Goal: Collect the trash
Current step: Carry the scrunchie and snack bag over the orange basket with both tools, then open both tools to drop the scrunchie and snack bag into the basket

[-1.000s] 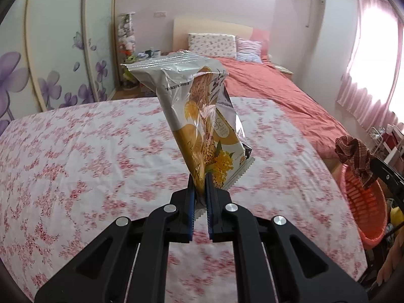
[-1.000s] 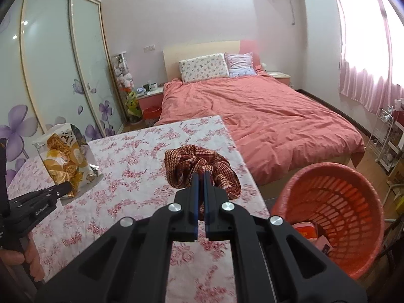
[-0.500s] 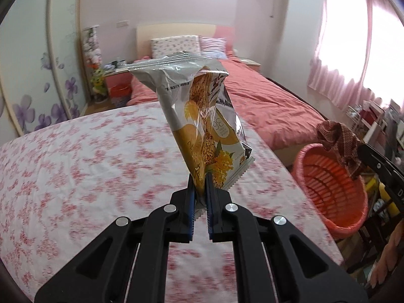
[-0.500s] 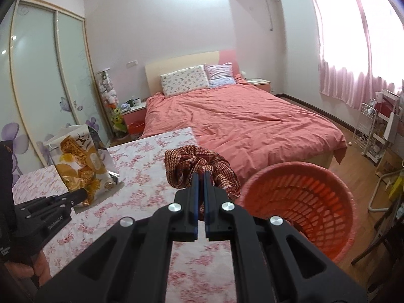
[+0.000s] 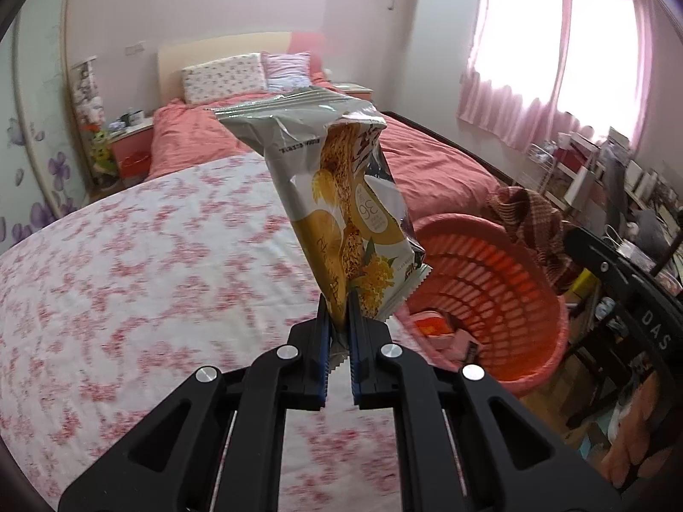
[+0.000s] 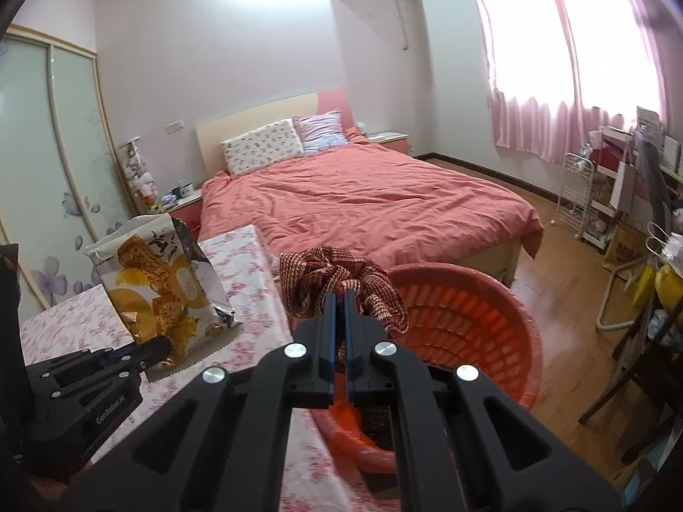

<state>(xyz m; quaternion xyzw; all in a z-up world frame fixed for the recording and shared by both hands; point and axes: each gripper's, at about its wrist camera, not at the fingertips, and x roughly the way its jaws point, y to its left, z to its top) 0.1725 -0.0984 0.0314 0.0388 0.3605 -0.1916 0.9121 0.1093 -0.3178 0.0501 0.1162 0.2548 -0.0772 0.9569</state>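
My left gripper (image 5: 337, 303) is shut on the bottom edge of a silver and yellow snack bag (image 5: 341, 196), held upright above the right edge of the flowered table (image 5: 128, 256). The bag also shows in the right wrist view (image 6: 158, 281). My right gripper (image 6: 337, 298) is shut on a crumpled red-brown patterned cloth (image 6: 337, 273), held over the near rim of the orange basket (image 6: 469, 320). The basket (image 5: 491, 281) stands on the floor beside the table, with some wrappers (image 5: 444, 333) in its bottom. The cloth (image 5: 533, 226) hangs over its far rim in the left wrist view.
A bed with a red cover (image 6: 363, 200) lies behind the table. A wardrobe with sliding doors (image 6: 55, 149) is at the left. A wire rack (image 6: 585, 196) and cluttered shelves stand at the right by the pink-curtained window. A chair (image 6: 640, 333) stands right of the basket.
Both grippers have swung right toward the basket with their loads. The cloth is now over the basket's rim, and the snack bag is at the table's right edge.
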